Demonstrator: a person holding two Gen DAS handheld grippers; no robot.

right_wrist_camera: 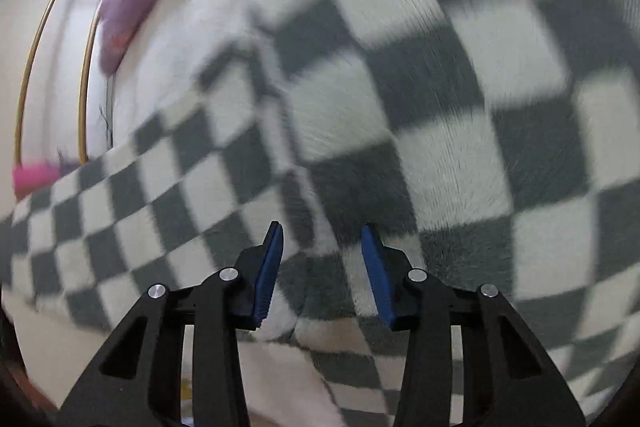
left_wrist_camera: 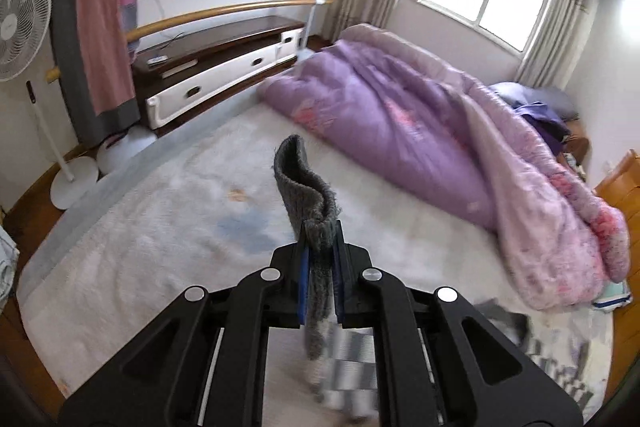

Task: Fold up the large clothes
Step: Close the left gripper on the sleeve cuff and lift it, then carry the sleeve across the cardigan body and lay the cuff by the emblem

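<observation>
Claw (left_wrist_camera: 320, 239) on the left is pinching the grey ribbed hem (left_wrist_camera: 308, 183) of the garment, its blue pads (left_wrist_camera: 304, 279) pressed against the knit from both sides; a loop of that hem stands up above the fingertips and checked cloth hangs below them. We judge the hem is held so that the garment can be lifted by one corner and spread. The right claw (right_wrist_camera: 322, 259) is part spread, its pads (right_wrist_camera: 268, 271) standing either side of a ridge of the checked garment (right_wrist_camera: 420, 99); whether they press on the pile we cannot tell, since a gap shows at each pad, so we record no grip here. The aim appears to be a second hold along the same edge. In the right view, which is blurred, the garment fills nearly the whole frame close under the claw. It lies on the bed (left_wrist_camera: 140, 227), on the pale sheet, with a corner showing at the lower right of the left view. A purple quilt (left_wrist_camera: 400, 115) is heaped along the far side of the bed, well apart from the work. Folding proper we judge not yet begun; the piece is merely being gathered.
</observation>
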